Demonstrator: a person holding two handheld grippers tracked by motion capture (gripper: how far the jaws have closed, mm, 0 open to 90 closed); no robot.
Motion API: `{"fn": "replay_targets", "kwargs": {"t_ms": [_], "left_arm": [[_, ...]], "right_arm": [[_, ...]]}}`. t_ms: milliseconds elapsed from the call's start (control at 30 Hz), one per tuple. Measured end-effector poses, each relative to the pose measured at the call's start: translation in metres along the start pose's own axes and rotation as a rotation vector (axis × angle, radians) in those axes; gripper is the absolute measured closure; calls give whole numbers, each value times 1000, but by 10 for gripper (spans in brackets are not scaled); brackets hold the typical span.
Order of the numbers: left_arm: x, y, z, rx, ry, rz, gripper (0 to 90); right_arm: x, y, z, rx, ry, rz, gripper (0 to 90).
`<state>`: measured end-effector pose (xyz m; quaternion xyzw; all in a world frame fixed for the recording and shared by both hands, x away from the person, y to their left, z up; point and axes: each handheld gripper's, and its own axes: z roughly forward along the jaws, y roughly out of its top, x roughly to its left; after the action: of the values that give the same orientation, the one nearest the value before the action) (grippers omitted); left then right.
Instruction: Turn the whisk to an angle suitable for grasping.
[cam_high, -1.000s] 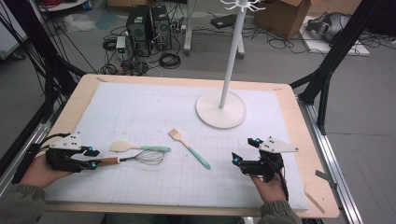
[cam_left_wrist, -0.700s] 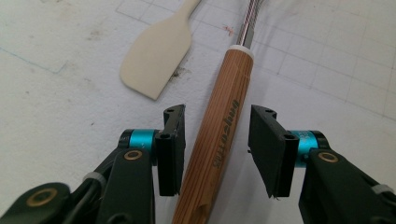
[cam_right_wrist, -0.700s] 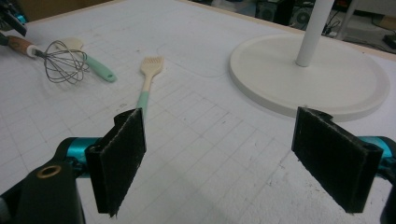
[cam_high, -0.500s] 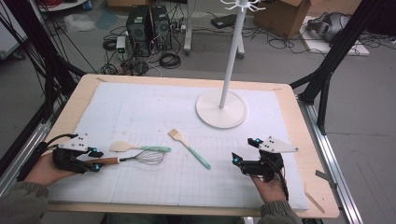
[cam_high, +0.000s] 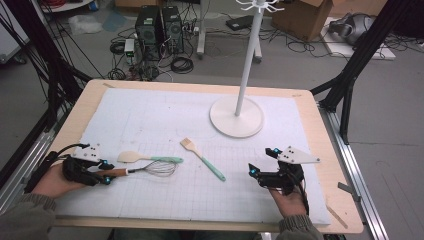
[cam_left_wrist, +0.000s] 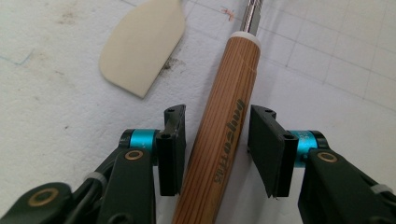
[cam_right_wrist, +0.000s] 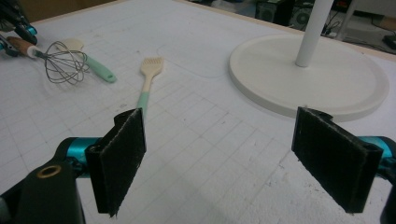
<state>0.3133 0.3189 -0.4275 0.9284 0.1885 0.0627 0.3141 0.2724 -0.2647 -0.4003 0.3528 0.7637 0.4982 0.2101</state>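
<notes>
Left gripper view shows the whisk's wooden handle (cam_left_wrist: 219, 135) lying between the left gripper (cam_left_wrist: 215, 149) jaws, one pad touching, the other with a gap, beside a spatula (cam_left_wrist: 142, 46). High view places the whisk (cam_high: 145, 170) at the mat's left; the right gripper (cam_high: 262, 160) rests spread wide, empty.

whisk (cam_high: 150, 169) handle between my left gripper (cam_high: 106, 171) jaws; spatula (cam_high: 149, 158) just behind whisk; brush (cam_high: 202, 158) right of both; stand (cam_high: 236, 116) behind brush.
</notes>
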Motion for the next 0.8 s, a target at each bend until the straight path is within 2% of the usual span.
{"fn": "replay_targets", "kwargs": {"t_ms": [200, 367, 500, 800], "left_arm": [[-1, 1, 1, 2, 6, -4, 581], [-5, 5, 1, 22, 17, 19, 616], [-8, 7, 2, 36, 8, 63, 687], [-11, 9, 1, 51, 16, 76, 702]], "right_arm": [[0, 0, 0, 0, 0, -2, 165], [0, 0, 0, -3, -1, -2, 164], [0, 0, 0, -1, -1, -2, 164], [0, 0, 0, -1, -1, -3, 164]]}}
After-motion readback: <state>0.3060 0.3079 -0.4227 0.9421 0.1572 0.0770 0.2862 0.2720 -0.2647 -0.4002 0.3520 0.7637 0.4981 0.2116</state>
